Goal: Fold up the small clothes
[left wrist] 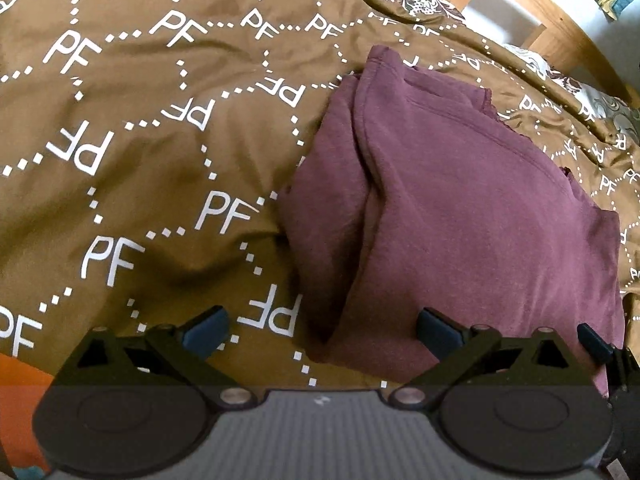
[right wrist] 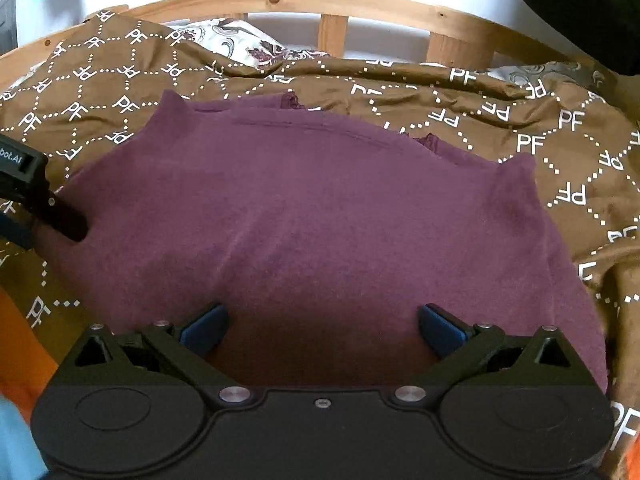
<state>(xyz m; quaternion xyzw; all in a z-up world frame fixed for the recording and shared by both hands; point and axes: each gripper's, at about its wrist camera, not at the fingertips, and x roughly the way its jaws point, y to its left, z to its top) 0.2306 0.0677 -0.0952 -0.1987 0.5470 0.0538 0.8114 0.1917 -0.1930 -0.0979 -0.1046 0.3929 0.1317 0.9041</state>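
A maroon garment (left wrist: 460, 208) lies folded on a brown bedspread (left wrist: 140, 140) printed with white "PF" letters. In the left wrist view my left gripper (left wrist: 322, 330) is open and empty, just off the garment's near left corner. In the right wrist view the garment (right wrist: 320, 216) fills the middle, and my right gripper (right wrist: 322, 328) is open and empty over its near edge. The left gripper shows at the left edge of the right wrist view (right wrist: 36, 204), beside the garment's left side.
A wooden bed frame (right wrist: 332, 28) with slats runs along the far side, with a floral pillow (right wrist: 240, 40) under the bedspread's edge. Orange fabric (left wrist: 20, 392) and light blue fabric (right wrist: 16, 448) lie at the near left.
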